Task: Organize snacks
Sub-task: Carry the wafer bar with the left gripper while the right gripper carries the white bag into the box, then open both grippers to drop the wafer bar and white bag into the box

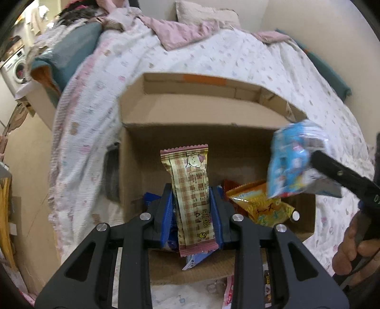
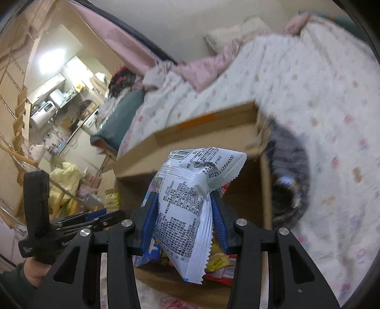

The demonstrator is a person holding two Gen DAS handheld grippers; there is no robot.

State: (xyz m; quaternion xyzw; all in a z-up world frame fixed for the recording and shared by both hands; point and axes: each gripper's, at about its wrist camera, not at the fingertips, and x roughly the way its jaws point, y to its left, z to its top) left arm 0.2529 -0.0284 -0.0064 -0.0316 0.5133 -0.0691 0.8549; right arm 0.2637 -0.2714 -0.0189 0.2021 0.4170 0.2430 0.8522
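An open cardboard box [image 1: 201,114] sits on the bed with several snack packets inside, among them an orange-yellow packet [image 1: 258,204]. My left gripper [image 1: 191,190] is shut on a beige checked snack bar [image 1: 190,190], held upright over the box's near side. At the right, my right gripper [image 1: 308,161] holds a blue packet [image 1: 289,164] above the box's right edge. In the right wrist view, my right gripper [image 2: 184,197] is shut on that packet's white printed back [image 2: 187,209] over the box [image 2: 190,133]. My left gripper [image 2: 109,217] shows at the left, side on.
A flowered quilt [image 1: 213,57] covers the bed around the box, with a pink blanket [image 1: 182,33] and a pillow [image 1: 204,12] behind. A grey striped cloth [image 2: 289,166] lies against the box's side. Loose packets [image 1: 228,290] lie before the box. A hand [image 1: 351,249] grips the right tool.
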